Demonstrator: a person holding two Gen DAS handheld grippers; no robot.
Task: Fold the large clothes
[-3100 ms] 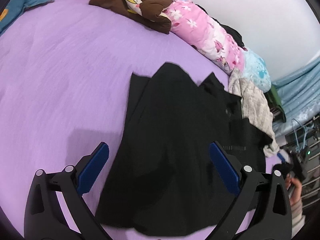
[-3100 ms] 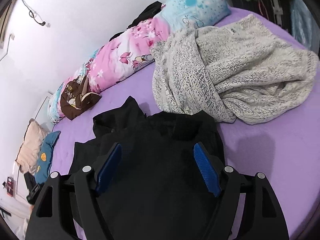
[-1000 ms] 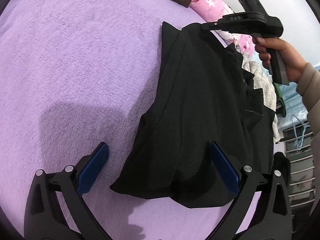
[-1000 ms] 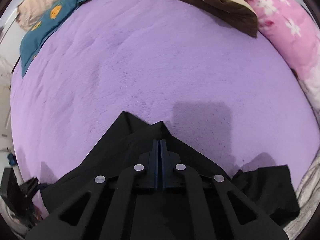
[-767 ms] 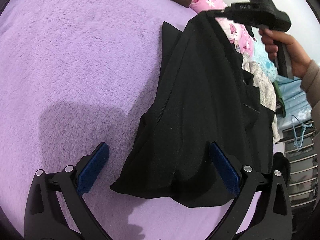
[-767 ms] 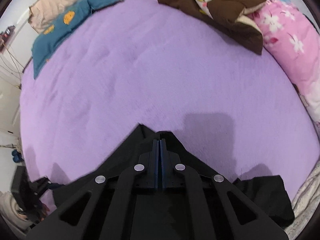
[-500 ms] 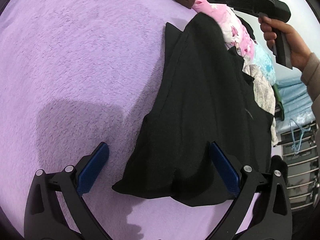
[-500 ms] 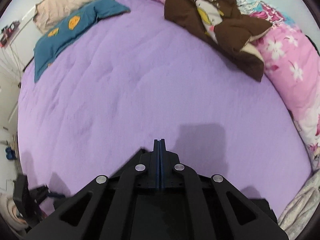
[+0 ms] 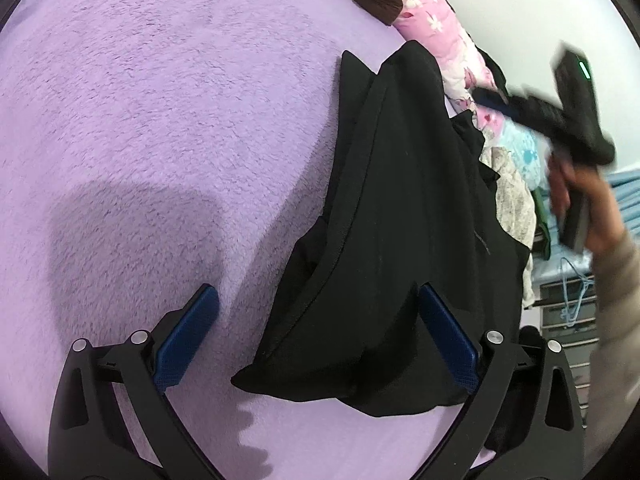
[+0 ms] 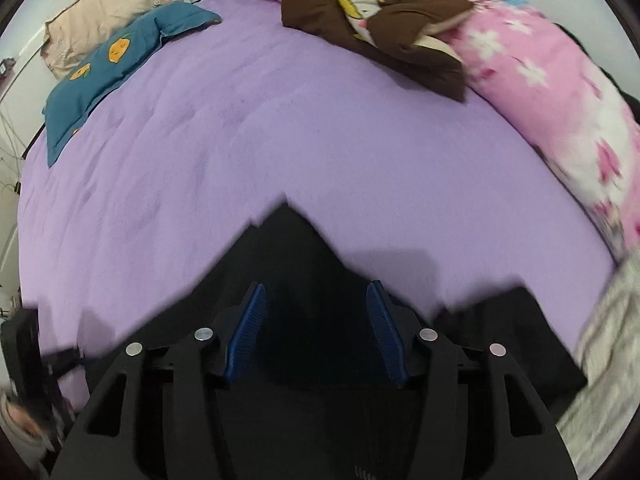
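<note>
A large black garment [image 9: 400,220] lies folded lengthwise on the purple bed cover [image 9: 160,120], with a zipper along its left fold. My left gripper [image 9: 316,336] is open and empty above the garment's near corner. My right gripper [image 10: 316,316] is open and empty above the garment's far pointed end [image 10: 288,232]. In the left wrist view the right gripper [image 9: 568,120] is blurred, raised off the cloth to the right.
A brown printed garment [image 10: 380,12] and a pink floral quilt [image 10: 560,100] lie along the far side of the bed. A blue cushion [image 10: 120,60] and a beige pillow [image 10: 112,8] lie at the far left. A grey knit sweater [image 9: 516,200] lies beside the black garment.
My right gripper opened, let go of the black garment's far end and drew back to the right. The lifted cloth dropped flat. My left gripper stayed open in place.
</note>
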